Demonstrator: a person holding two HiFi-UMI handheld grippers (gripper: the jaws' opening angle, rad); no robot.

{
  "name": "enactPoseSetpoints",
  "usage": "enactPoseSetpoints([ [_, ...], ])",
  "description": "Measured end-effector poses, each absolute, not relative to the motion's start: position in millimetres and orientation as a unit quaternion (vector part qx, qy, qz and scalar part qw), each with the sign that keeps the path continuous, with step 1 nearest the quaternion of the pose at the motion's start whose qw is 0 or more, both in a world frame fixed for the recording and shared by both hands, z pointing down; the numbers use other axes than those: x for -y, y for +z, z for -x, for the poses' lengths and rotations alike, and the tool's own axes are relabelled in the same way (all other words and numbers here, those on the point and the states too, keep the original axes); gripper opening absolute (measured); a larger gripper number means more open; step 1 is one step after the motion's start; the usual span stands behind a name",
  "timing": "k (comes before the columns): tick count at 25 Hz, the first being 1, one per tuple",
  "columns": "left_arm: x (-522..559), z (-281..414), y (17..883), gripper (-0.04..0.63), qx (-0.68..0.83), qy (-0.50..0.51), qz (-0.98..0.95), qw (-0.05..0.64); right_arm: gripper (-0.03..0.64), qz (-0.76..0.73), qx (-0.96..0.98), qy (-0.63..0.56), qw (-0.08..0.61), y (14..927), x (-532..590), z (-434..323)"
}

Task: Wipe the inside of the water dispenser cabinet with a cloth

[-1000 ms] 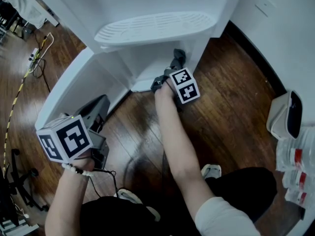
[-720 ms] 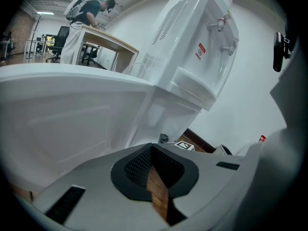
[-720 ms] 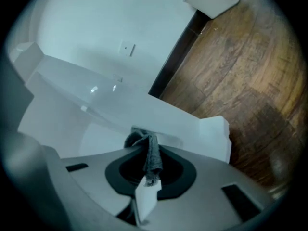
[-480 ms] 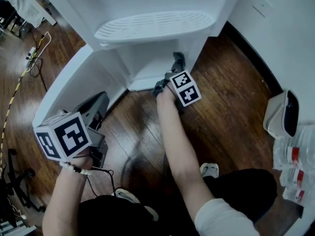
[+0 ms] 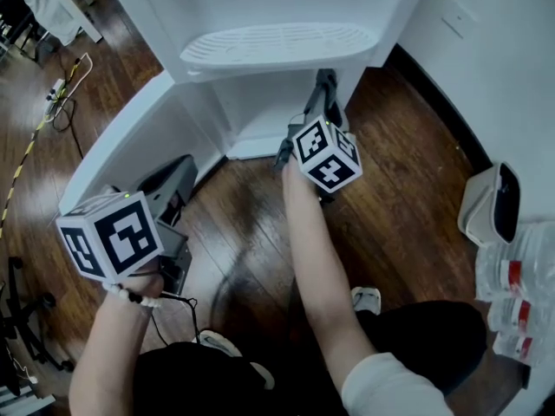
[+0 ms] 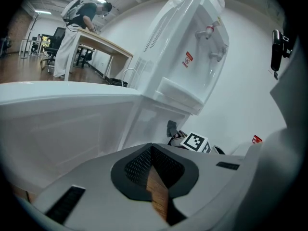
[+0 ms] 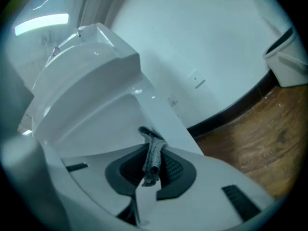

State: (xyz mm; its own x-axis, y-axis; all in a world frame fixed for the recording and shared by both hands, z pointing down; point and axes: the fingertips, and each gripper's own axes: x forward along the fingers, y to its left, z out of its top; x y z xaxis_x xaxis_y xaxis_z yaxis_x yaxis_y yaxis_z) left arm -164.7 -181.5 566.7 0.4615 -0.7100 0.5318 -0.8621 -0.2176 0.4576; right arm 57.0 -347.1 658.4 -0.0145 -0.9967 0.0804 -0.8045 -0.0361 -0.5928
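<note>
The right gripper [image 7: 153,173], pinching a grey cloth [image 7: 153,153] that pokes lengthwise past its tips, sits at the right front edge of the cabinet [image 5: 257,111], hollow just to its left; the left gripper [image 6: 156,179], nearly closed and empty, hangs well back.

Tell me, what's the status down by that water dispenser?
Right gripper shut on cloth, at cabinet mouth. Left gripper shut, empty, by the open door. Nothing blocking the cabinet.

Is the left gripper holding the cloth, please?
No, the left gripper is empty; the cloth hangs pinched in the right gripper.
</note>
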Motion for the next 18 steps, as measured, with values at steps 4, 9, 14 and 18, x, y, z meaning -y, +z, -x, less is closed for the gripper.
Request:
enactPoseSetpoints([
  [4, 179, 166, 564, -0.003, 0.511, 0.104, -0.772, 0.363, 0.046, 0.651, -0.684, -0.225, 0.241, 606, 343, -58],
  [9, 179, 165, 567, -0.003, 0.514, 0.1, -0.768, 0.367, 0.046, 0.642, -0.694, -0.215, 0.245, 594, 343, -54],
  [14, 181, 165, 573, -0.003, 0.517, 0.101, -0.764, 0.372, 0.046, 0.628, -0.736, -0.229, 0.11, 679, 357, -18],
  [18, 183, 166, 578, -0.003, 0.518, 0.104, -0.761, 0.377, 0.046, 0.602, -0.763, -0.219, -0.089, 766, 374, 15],
])
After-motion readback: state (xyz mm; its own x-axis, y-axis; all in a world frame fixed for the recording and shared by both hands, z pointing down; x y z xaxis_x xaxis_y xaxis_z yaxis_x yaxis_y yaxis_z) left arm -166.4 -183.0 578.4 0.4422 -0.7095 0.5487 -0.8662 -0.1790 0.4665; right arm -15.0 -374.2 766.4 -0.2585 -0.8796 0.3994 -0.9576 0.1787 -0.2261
